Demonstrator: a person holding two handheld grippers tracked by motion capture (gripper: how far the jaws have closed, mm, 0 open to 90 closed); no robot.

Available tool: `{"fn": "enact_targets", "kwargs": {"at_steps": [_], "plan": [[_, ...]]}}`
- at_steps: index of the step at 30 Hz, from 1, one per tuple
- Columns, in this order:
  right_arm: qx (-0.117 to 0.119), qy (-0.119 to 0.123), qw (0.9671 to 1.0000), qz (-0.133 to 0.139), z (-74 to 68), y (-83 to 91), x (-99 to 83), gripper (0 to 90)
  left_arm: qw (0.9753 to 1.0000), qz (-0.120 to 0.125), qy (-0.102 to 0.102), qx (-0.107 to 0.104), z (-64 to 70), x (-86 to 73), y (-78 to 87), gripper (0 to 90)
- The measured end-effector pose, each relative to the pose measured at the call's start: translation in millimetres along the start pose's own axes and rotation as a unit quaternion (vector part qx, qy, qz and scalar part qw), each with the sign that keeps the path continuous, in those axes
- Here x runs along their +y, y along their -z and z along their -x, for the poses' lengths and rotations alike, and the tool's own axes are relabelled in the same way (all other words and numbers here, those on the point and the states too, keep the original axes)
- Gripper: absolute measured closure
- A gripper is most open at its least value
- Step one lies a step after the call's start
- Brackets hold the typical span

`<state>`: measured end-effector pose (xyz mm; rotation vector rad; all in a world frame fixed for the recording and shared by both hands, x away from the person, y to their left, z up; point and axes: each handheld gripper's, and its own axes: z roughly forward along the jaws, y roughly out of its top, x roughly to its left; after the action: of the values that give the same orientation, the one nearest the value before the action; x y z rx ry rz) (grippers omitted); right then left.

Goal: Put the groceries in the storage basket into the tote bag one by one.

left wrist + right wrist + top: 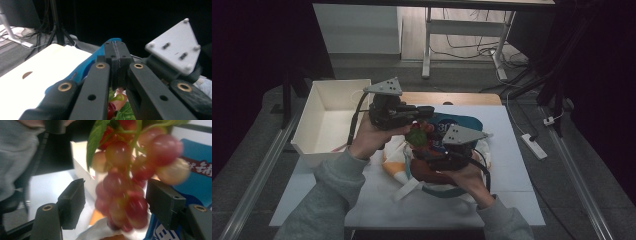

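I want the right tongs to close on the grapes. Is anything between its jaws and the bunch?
Nothing visible. The grapes hang in the gap of the open right tongs, with clear space to each jaw; the bag lies behind them.

You work at a white rectangular counter (512,150) in a dim room with a grey floor (257,150). Beyond its far edge stands a white metal-legged desk (428,45), black cables (472,50) trailing beneath. A white power strip (533,145) lies off its right edge.
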<state>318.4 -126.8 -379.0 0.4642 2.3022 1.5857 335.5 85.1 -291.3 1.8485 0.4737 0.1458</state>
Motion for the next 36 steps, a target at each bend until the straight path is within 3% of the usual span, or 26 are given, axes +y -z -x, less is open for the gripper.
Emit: {"fn": "enact_targets", "kwargs": {"at_steps": [3,5,9,16,21,25,27,31,36], "plan": [[-0.012,-0.012,0.9998,-0.002,3.3,-6.2,0.5,38.0,1.0,-0.001,-0.002,-0.008,3.5,0.6,-4.3,89.6],[-0.025,-0.008,0.9996,-0.006,4.7,-7.8,-0.4,51.2,1.0,-0.003,-0.005,-0.007,5.3,0.9,-6.2,89.5],[-0.034,0.001,0.9994,-0.005,5.5,-2.6,-1.2,65.7,0.9999,-0.01,-0.007,0.002,3.7,-1.5,-5.0,89.4],[-0.029,0.014,0.9993,-0.018,6.8,6.8,-4.3,69.1,0.9999,-0.013,0.002,-0.002,-1.4,-11.6,-2.2,87.9],[-0.026,0.025,0.9989,-0.03,7.1,13.9,-9.7,69.6,0.9998,-0.017,0.007,-0.001,-4.1,-17.7,1.6,68.0],[-0.027,0.032,0.9982,-0.043,9.5,25.0,-14.8,69.7,0.9997,-0.014,0.01,0.018,-5.7,-26.2,11.5,43.2],[-0.026,0.038,0.9975,-0.053,11.1,30.0,-17.9,69.7,0.9992,-0.008,0.01,0.037,-6.3,-31.1,19.1,34.7],[-0.02,0.043,0.9955,-0.082,13.0,33.3,-24.1,69.7,0.9977,-0.01,0.012,0.065,-8.9,-43.2,33.8,27.6],[-0.003,0.034,0.991,-0.13,13.6,21.5,-31.8,69.4,0.9943,-0.041,0.017,0.098,-15.1,-66.2,39.7,28.0]]}}
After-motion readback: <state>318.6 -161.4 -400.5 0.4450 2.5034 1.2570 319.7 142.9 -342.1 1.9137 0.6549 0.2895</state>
